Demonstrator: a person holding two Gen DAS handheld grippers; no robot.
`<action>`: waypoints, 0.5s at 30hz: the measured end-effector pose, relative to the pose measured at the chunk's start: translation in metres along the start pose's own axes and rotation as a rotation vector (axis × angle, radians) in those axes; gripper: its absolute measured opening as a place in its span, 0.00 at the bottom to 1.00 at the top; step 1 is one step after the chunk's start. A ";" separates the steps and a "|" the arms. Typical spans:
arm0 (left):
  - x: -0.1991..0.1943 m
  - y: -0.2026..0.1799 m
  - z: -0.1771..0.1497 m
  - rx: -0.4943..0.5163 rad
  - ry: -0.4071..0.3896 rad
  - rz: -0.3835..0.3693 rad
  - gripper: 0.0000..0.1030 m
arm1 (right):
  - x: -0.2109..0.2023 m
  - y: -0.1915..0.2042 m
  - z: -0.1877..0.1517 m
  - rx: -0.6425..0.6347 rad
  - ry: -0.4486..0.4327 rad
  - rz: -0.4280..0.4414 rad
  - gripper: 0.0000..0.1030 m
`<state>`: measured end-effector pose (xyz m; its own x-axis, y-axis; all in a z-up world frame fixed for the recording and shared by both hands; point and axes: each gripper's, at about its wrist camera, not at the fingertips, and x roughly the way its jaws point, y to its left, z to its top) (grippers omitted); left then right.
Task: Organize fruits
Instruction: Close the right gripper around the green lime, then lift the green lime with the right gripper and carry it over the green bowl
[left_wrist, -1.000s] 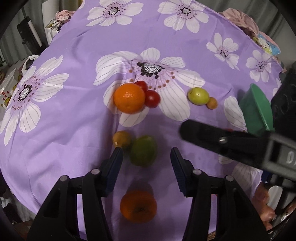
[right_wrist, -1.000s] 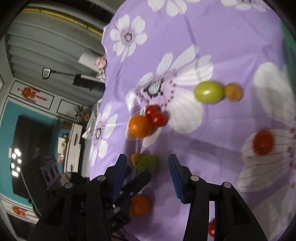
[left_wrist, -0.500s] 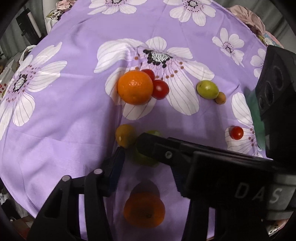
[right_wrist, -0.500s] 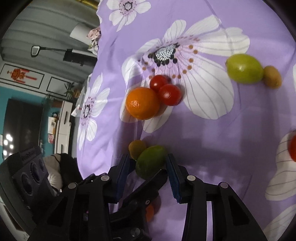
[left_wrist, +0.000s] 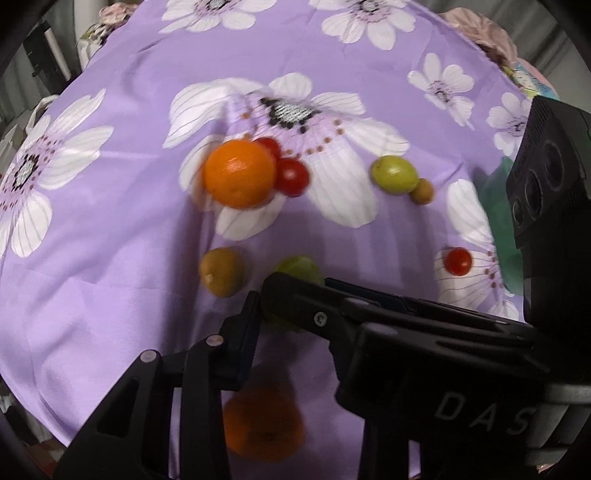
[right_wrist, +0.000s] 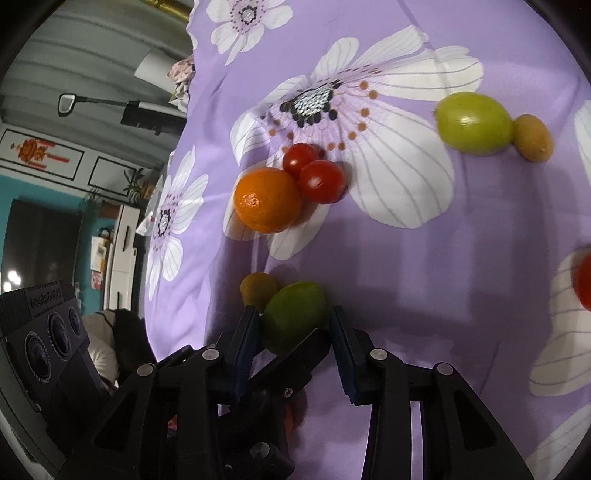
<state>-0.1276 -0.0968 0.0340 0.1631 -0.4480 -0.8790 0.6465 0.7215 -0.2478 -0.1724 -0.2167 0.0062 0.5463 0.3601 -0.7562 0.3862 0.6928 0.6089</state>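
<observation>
White letters "DAS" mark the right gripper (left_wrist: 295, 291), whose narrow jaws flank a green fruit (right_wrist: 295, 317) on the purple flowered cloth (right_wrist: 424, 258), while the left gripper's (left_wrist: 291, 328) jaw state is hidden.

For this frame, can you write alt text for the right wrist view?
The right gripper brackets a green fruit on a purple floral tablecloth, its fingers close on either side. Beyond lie an orange touching two red tomatoes and another green fruit; the left gripper crosses underneath.
</observation>
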 end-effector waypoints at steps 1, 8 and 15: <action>-0.002 -0.004 -0.001 0.011 -0.015 -0.017 0.33 | -0.006 -0.001 -0.001 -0.003 -0.019 -0.011 0.40; -0.005 -0.032 -0.003 0.054 -0.108 -0.133 0.33 | -0.042 -0.003 -0.004 -0.039 -0.119 -0.104 0.40; 0.017 -0.040 0.003 0.024 -0.044 -0.165 0.33 | -0.035 -0.015 -0.002 -0.011 -0.087 -0.157 0.40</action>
<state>-0.1489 -0.1346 0.0305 0.0858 -0.5824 -0.8084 0.6845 0.6240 -0.3770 -0.1990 -0.2386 0.0230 0.5422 0.1917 -0.8181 0.4644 0.7431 0.4819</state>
